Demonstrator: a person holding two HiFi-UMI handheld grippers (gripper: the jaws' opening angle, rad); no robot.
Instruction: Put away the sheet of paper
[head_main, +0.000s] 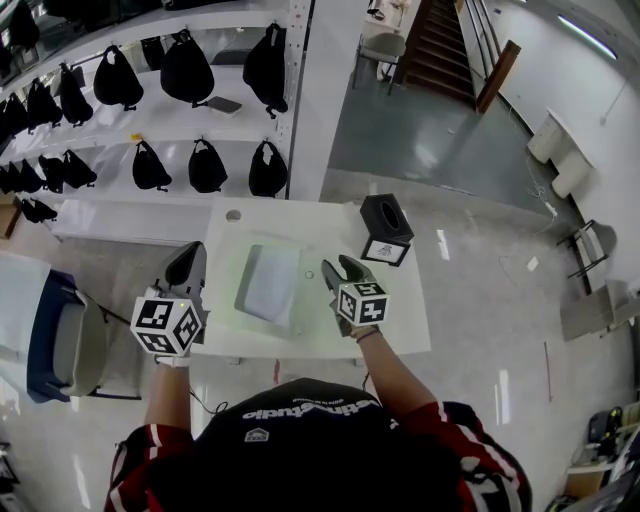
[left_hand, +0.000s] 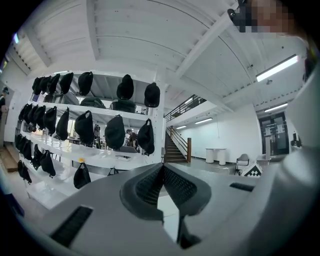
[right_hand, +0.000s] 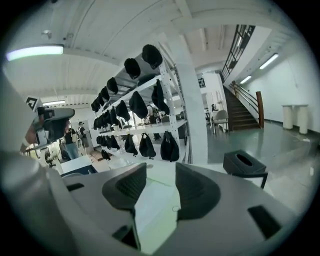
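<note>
A pale grey-white sheet of paper (head_main: 268, 283) lies flat in the middle of the white table (head_main: 400, 320), on a faint green mat. My left gripper (head_main: 187, 262) hovers over the table's left edge, beside the sheet, with its pads (left_hand: 150, 185) meeting at the tips and nothing between them. To the right of the sheet, my right gripper (head_main: 338, 266) is held above the table. Its jaws stand apart with only the tabletop (right_hand: 157, 200) showing through the gap of the right gripper (right_hand: 161, 172).
A black tissue box (head_main: 386, 220) and a small framed sign (head_main: 385, 252) stand at the table's far right corner. White shelves hung with black bags (head_main: 207, 165) rise behind the table. A blue chair (head_main: 52, 340) stands to the left.
</note>
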